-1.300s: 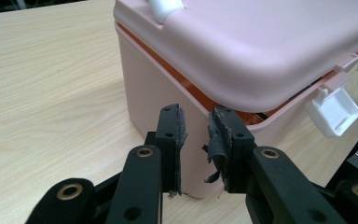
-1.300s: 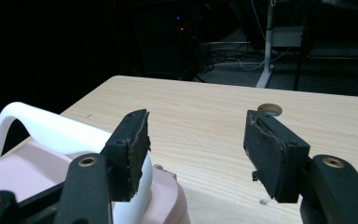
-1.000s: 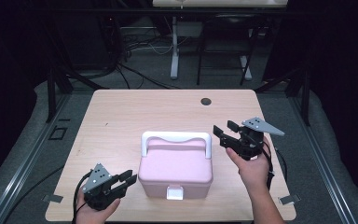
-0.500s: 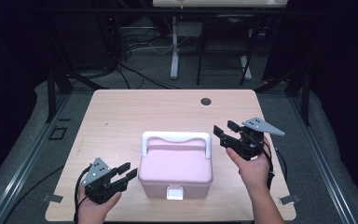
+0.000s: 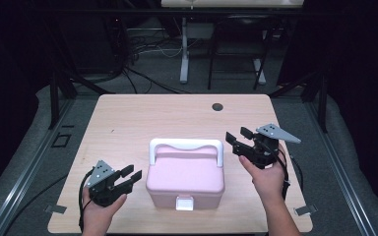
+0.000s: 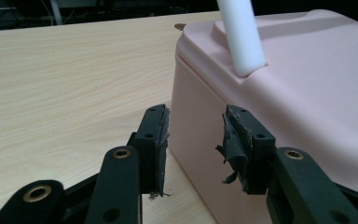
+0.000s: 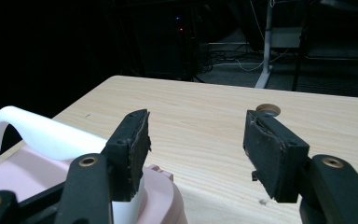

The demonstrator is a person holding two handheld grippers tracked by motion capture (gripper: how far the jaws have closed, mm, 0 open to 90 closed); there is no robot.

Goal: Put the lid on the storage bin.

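Although rigid, the pink box (image 5: 185, 178) at lower centre looked smooth, likely light; its white handle (image 5: 186, 145) suited grasping. Left tongs (image 5: 129, 175) and right tongs (image 5: 237, 136) stood open, empty.

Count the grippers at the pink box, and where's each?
2. The left gripper sits open beside the pink box's left side; the right gripper sits open by the right end of its white handle.

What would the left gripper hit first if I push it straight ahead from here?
Most likely the box. The left gripper is open and points at the box's near side wall, low down, with bare table off to one side. How close it is can't be judged.
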